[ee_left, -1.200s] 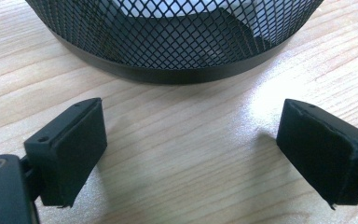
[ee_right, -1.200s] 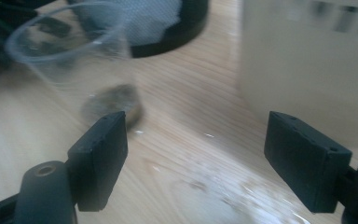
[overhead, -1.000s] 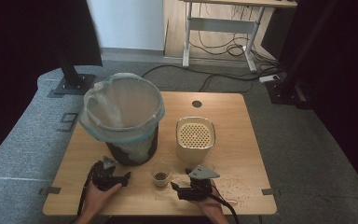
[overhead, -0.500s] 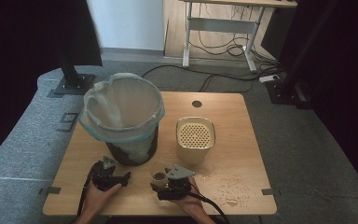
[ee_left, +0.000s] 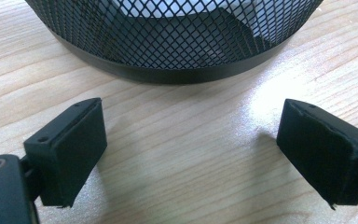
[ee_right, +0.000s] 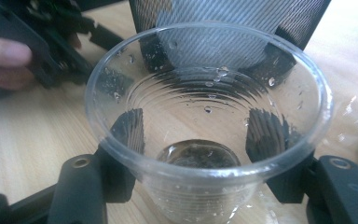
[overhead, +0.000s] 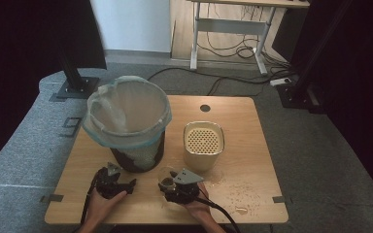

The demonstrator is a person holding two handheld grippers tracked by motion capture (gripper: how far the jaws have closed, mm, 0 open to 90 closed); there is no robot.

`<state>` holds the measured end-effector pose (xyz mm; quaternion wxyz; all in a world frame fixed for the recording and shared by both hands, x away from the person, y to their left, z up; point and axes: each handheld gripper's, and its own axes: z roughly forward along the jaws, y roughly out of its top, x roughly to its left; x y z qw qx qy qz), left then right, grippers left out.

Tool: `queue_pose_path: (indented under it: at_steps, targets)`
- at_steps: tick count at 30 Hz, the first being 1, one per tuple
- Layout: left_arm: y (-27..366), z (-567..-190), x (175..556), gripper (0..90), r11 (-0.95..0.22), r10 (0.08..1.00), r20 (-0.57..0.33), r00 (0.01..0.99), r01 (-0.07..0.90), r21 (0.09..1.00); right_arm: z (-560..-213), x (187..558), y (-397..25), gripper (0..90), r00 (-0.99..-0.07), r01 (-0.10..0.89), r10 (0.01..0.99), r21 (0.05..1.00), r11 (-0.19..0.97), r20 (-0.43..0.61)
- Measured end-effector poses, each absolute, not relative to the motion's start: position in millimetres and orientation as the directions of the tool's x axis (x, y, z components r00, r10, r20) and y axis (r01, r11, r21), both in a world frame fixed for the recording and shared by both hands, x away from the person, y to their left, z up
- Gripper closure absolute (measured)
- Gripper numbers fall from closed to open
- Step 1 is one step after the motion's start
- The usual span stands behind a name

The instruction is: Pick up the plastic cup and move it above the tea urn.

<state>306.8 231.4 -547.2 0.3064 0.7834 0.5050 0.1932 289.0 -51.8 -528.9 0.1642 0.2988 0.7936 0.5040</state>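
The desk [overhead: 252, 145] is a light wooden top with a round cable hole near its far edge. Spilled droplets and a small puddle [overhead: 240, 209] lie on its near right part.

The bin [overhead: 128, 121] stands on the left half of the desk. It is a black mesh basket lined with a translucent plastic bag [overhead: 102, 104] folded over the rim. In the left gripper view the mesh wall [ee_left: 168, 42] and its solid black base band rest flat on the wood.

The cream container [overhead: 203, 145] stands to the right of the bin, apart from it. Its top face is a perforated grid.

The left gripper [overhead: 121, 185] is held in the person's left hand [overhead: 99, 206] at the near edge, just in front of the bin. In the left gripper view its jaws are spread wide, with bare wood between them and nothing gripped.

The right gripper [overhead: 167, 187] is held in the person's right hand [overhead: 199, 209], in front of the gap between bin and container. A grey three-cornered plate [overhead: 187, 175] sits on top of it.

The clear plastic cup [ee_right: 207, 126] stands upright between the right gripper's jaws, which pinch it from both sides. Water droplets cling to its inner wall, and a little liquid lies at its bottom. In the high view the cup [overhead: 165, 180] is just in front of the bin.
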Motion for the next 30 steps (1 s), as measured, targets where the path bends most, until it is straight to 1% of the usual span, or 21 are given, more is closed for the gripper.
queue_pose_path:
  at_steps: [3, 11, 15, 18, 20, 22, 23, 24, 26, 30]
  targets:
    - [231, -547, 307, 7.9, -0.302, 0.910, -0.007, 0.416, 0.673, 0.675, -519, 286, -61, 38.4, -0.762, 0.304, 0.646, 0.909, 0.286, 0.051]
    - [231, -547, 307, 7.9, -0.303, 0.909, -0.006, 0.416, 0.673, 0.675, -493, 273, -104, 38.5, -0.730, 0.284, 0.680, 0.937, 0.204, 0.073]
    - [231, -547, 307, 7.9, -0.303, 0.909, -0.006, 0.416, 0.673, 0.675, -484, 269, -116, 38.5, -0.717, 0.277, 0.692, 0.945, 0.175, 0.082]
    - [232, -547, 307, 7.9, -0.307, 0.908, -0.004, 0.419, 0.673, 0.673, -468, 263, -136, 38.6, -0.700, 0.263, 0.707, 0.958, 0.117, 0.105]
    - [232, -547, 307, 7.9, -0.307, 0.908, -0.004, 0.418, 0.673, 0.673, -465, 262, -139, 38.6, -0.697, 0.259, 0.709, 0.960, 0.108, 0.109]
    - [232, -547, 307, 7.9, -0.307, 0.908, -0.004, 0.419, 0.673, 0.673, -449, 258, -153, 38.7, -0.687, 0.237, 0.718, 0.969, 0.075, 0.112]
    - [232, -547, 307, 7.9, -0.307, 0.908, -0.004, 0.419, 0.673, 0.673, -449, 258, -153, 38.7, -0.687, 0.237, 0.718, 0.969, 0.075, 0.112]
    - [232, -547, 307, 7.9, -0.307, 0.909, -0.003, 0.418, 0.673, 0.673, -438, 258, -162, 38.7, -0.678, 0.225, 0.726, 0.973, 0.058, 0.113]
    - [232, -547, 307, 7.8, -0.307, 0.909, -0.003, 0.418, 0.672, 0.674, -433, 259, -167, 38.7, -0.672, 0.222, 0.731, 0.974, 0.047, 0.118]
    - [232, -547, 307, 7.8, -0.309, 0.907, -0.003, 0.420, 0.673, 0.672, -414, 272, -185, 38.7, -0.633, 0.219, 0.766, 0.975, 0.038, 0.113]
